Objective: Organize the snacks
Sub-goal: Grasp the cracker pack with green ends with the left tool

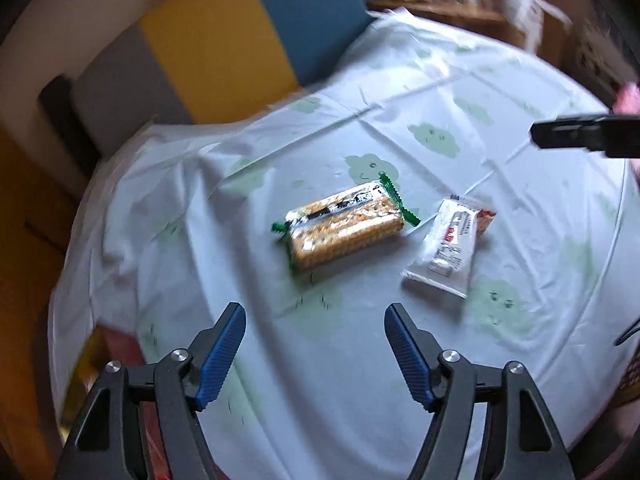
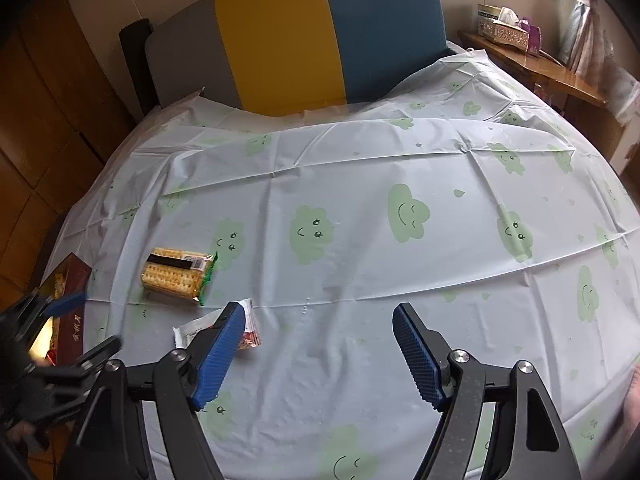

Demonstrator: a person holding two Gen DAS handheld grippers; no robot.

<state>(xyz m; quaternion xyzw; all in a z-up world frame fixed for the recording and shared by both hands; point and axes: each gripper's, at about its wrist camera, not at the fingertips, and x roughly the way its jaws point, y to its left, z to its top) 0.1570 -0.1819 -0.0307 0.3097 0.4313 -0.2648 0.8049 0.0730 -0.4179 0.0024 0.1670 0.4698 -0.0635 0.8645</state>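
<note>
Left tongs point(image 1: 315, 340) wide open, empty, ribbed blue pads. Right tongs point(image 2: 319, 344) likewise. Glossy rectangular cracker pack point(image 1: 345, 226) on creased plastic tablecloth point(image 2: 360, 248); crinkly white packet point(image 1: 450, 246) just beside.

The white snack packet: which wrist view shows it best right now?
Left wrist view: the white snack packet lies fully exposed beside the cracker pack. In the right wrist view, the right gripper finger partly hides it.
</note>
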